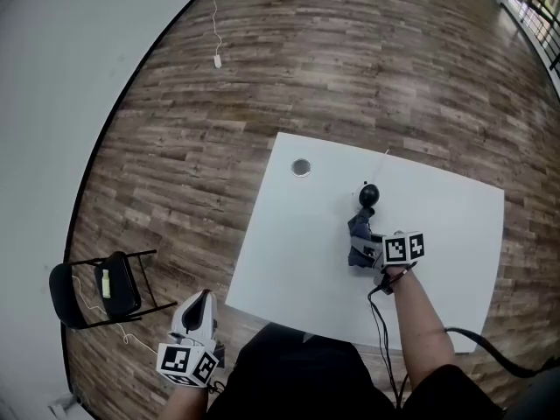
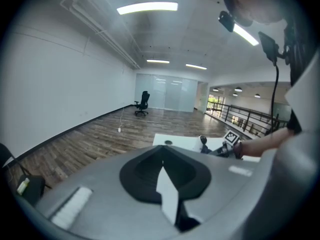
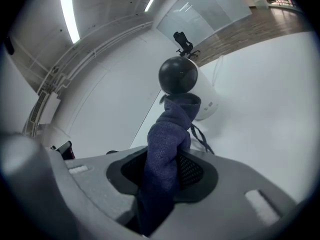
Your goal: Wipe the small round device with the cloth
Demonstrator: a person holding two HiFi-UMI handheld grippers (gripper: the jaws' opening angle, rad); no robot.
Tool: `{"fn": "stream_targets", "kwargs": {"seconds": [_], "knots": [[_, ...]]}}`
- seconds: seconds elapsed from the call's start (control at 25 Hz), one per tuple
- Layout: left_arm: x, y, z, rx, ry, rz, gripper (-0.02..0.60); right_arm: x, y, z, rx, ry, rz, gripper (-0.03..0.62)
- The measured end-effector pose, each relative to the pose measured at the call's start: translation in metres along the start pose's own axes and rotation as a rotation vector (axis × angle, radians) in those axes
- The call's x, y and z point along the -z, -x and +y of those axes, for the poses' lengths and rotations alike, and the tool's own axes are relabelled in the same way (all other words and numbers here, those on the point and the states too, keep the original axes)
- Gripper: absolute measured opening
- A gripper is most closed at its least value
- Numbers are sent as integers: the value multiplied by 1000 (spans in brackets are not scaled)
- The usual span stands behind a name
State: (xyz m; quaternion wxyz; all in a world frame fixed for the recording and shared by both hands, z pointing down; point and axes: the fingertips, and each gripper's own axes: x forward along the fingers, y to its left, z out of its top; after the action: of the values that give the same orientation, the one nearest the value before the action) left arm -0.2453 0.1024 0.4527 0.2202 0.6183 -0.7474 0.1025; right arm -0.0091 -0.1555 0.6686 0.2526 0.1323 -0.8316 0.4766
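We stand at a white desk [image 1: 297, 252] on a wood floor [image 1: 350, 77], with a black folding chair [image 1: 96, 287] off to our left. The desk is nearly bare, which leaves free room around the one thing to be cleaned.

Our left tongs [image 1: 197, 309] hang low beside us, off the desk's near corner, jaws pressed together on nothing. We judge they are parked there to keep out of the way, since the device looks steady on its own base.

Our right tongs [image 1: 366, 250] are over the middle of the desk, jaws partly closed and clamped on a dark blue cloth [image 3: 167, 134]. It stands up out of them in a bunched fold, so a soft wad leads and the hard jaws sit behind it.

The small round device [image 3: 179, 76], a black ball on a white base, sits just beyond, toward the desk's far side. The cloth's tip is right under the ball, though we cannot tell whether it touches. A small round grommet [image 1: 301, 167] lies well apart to the left.
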Motion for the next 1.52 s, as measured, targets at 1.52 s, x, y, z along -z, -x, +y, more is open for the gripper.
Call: {"fn": "stream_targets", "kwargs": {"seconds": [1.52], "knots": [[-11, -151, -42, 517, -101, -60, 6, -49, 29, 11, 320, 95, 1, 131]]}}
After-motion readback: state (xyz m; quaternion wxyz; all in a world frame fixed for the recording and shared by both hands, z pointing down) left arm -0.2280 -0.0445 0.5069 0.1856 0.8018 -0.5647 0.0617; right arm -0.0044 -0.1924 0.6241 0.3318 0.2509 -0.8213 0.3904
